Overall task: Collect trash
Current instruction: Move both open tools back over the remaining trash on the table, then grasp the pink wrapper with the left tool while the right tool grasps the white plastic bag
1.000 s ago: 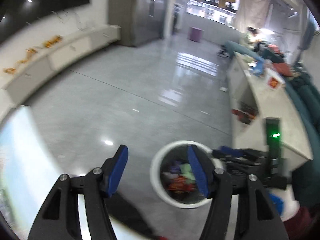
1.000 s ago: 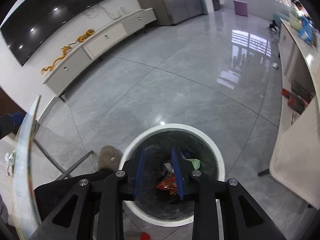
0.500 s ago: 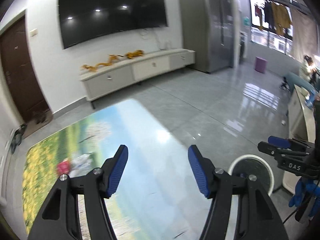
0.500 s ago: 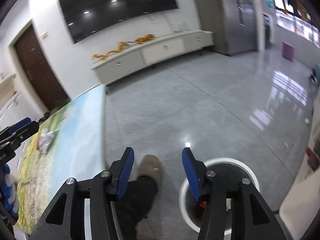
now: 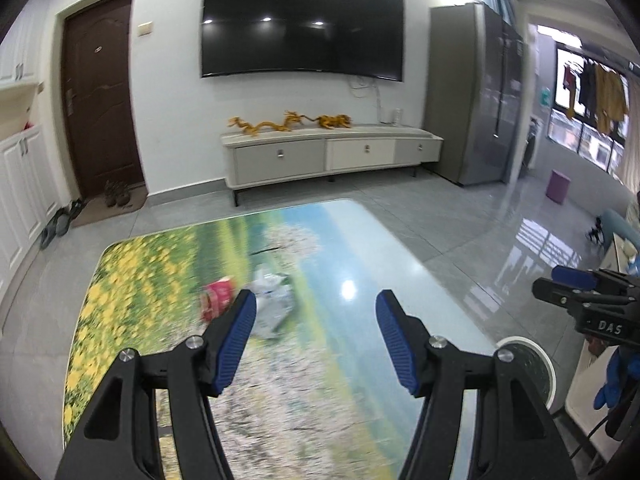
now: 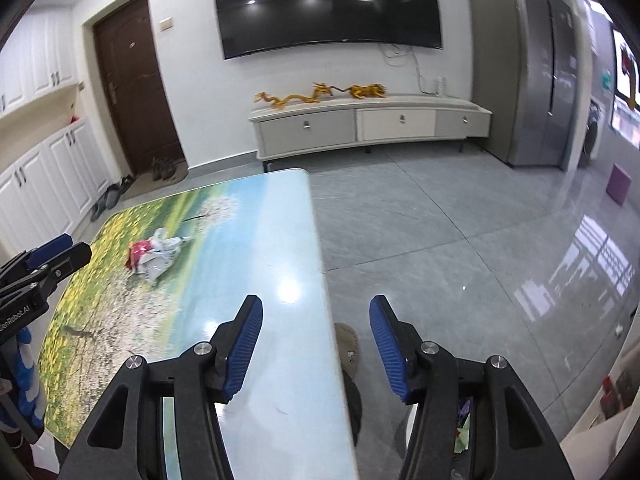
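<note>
A red wrapper and a crumpled white and grey wrapper lie together on the table, which bears a landscape print. They also show in the right wrist view, the red wrapper beside the white one. My left gripper is open and empty, above the table just short of the wrappers. My right gripper is open and empty over the table's right edge. The white trash bin stands on the floor to the right of the table, with trash inside.
A low TV cabinet with golden dragon figures stands against the far wall under a large TV. A brown door is at left, a grey fridge at right. A slippered foot is beside the table.
Both grippers swung up and left from over the bin to face the table. The right gripper's jaws opened wide; the wrappers came into view.
</note>
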A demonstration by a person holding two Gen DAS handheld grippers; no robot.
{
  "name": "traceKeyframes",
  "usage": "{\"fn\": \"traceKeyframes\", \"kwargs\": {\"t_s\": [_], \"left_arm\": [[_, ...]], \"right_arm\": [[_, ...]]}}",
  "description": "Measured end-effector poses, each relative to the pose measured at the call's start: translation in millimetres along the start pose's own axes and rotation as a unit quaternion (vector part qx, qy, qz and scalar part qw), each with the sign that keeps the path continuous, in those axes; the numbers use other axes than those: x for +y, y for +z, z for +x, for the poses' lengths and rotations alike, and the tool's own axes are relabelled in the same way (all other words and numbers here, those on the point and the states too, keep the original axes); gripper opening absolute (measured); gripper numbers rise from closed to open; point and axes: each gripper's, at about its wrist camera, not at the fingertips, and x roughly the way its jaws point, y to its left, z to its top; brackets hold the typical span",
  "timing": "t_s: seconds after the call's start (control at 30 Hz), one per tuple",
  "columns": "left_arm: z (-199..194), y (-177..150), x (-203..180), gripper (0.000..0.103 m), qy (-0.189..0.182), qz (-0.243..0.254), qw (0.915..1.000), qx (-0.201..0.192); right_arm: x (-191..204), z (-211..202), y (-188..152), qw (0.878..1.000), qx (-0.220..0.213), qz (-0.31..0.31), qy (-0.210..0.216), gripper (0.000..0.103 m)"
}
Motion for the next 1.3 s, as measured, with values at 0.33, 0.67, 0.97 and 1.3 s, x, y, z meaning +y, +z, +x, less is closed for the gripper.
{"fn": "traceKeyframes", "kwargs": {"t_s": [0.33, 0.67, 0.97, 1.3], "left_arm": [[19.7, -47.6, 112.5, 0.06, 0.064, -0.069, 0.9944, 0.047], [59.9, -50.3, 148.9, 0.06, 0.017, -0.087, 0.9911, 0.099], [148.4, -20.7, 144.8, 0.06, -0.051, -0.07, 0.9853, 0.147], [182.9, -18.5, 143.1, 0.033, -0.059, -0.057, 0.983, 0.164]], "right_arm": [[81.5, 39.1, 13.0, 0.995, 0.04, -0.083, 0.038, 0.056], [130.1, 117.4, 35.5, 0.984, 0.086, -0.081, 0.136, 0.056], [152.4, 190.8, 51.3, 0.971, 0.133, -0.049, 0.193, 0.06], [166.8, 236.5, 58.9, 0.961, 0.167, -0.015, 0.219, 0.061]]}}
